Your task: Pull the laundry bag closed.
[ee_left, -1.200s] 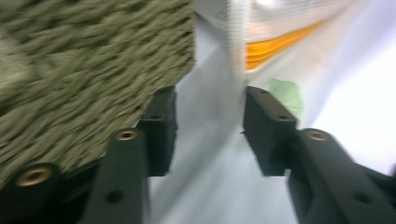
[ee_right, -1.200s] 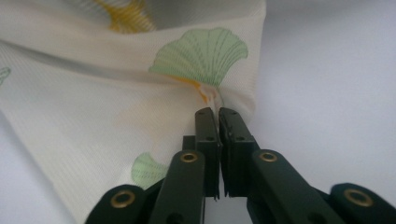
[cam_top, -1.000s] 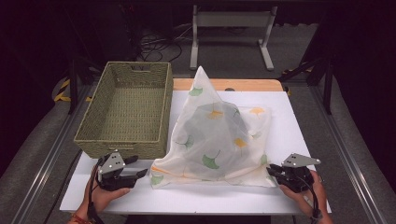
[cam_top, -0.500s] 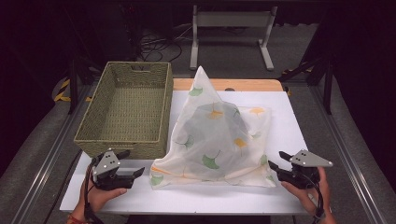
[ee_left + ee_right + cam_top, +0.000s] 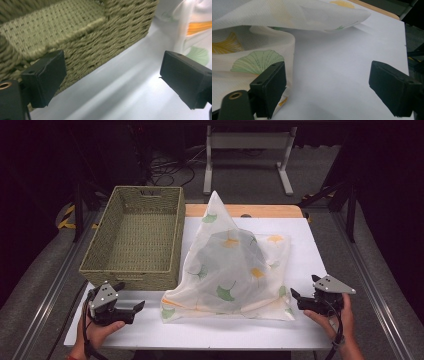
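A white mesh cloth (image 5: 235, 270) printed with green and yellow leaves lies on the white table (image 5: 305, 245), peaked at its far end, with a dim grey shape showing through it. My left gripper (image 5: 131, 296) rests near the front left, a short way from the cloth's corner; its jaws have just been opening and stand open over bare table (image 5: 125, 90), nothing between them. My right gripper (image 5: 303, 287) sits just off the cloth's front right corner; its jaws have just been opening too and are open (image 5: 329, 85). The cloth's hem (image 5: 262, 60) lies beside one jaw.
A woven green basket (image 5: 135, 235) stands at the table's left, its near wall (image 5: 82, 42) close ahead of my left gripper. A wooden board edge (image 5: 250, 210) shows behind the cloth. A metal stand (image 5: 247, 150) is on the floor beyond.
Both grippers' jaws have opened wide. The right gripper has drawn back to the right, off the cloth's corner. The cloth's front edge has settled on the table.
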Demonstrator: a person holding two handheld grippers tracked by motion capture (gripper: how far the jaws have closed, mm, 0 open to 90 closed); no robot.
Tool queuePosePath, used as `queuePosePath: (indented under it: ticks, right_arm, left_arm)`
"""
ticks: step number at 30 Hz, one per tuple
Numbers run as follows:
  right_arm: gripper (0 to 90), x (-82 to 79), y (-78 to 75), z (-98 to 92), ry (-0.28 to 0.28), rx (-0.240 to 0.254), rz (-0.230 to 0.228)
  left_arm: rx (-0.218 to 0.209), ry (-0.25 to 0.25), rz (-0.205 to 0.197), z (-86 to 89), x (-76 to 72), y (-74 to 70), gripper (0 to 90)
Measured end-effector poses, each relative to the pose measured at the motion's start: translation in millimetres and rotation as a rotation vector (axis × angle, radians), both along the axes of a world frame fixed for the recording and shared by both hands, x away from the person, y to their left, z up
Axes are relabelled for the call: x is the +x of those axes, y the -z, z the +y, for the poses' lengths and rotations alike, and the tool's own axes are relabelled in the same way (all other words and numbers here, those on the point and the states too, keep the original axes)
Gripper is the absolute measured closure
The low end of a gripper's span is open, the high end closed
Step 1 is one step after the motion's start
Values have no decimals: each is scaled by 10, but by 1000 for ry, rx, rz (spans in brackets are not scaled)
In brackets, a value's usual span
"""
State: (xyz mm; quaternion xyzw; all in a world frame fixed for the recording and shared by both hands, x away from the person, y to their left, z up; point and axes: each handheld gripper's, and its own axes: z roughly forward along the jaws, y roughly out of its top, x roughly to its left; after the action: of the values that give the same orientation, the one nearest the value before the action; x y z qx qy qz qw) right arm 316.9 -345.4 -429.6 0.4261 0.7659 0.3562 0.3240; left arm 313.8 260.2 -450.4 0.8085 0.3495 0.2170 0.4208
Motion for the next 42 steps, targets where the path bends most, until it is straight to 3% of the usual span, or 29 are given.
queuePosePath:
  ticks: [12, 21, 30, 37, 42]
  right_arm:
    - [130, 48, 67, 18, -4, 31, 11]
    - [131, 9, 100, 26, 18, -4, 10]
    - [136, -1, 97, 7, 34, -4, -3]
    - [140, -4, 104, 27, 28, 1, -2]
    - [139, -6, 112, 19, 30, 7, -2]
  left_arm:
    - [14, 10, 2, -12, 16, 39, 69]
    - [19, 3, 5, -30, 70, 51, 70]
    - [50, 3, 7, -46, 74, 58, 68]
    - [37, -5, 12, -28, 75, 63, 67]
    - [37, 18, 21, -48, 98, 75, 67]
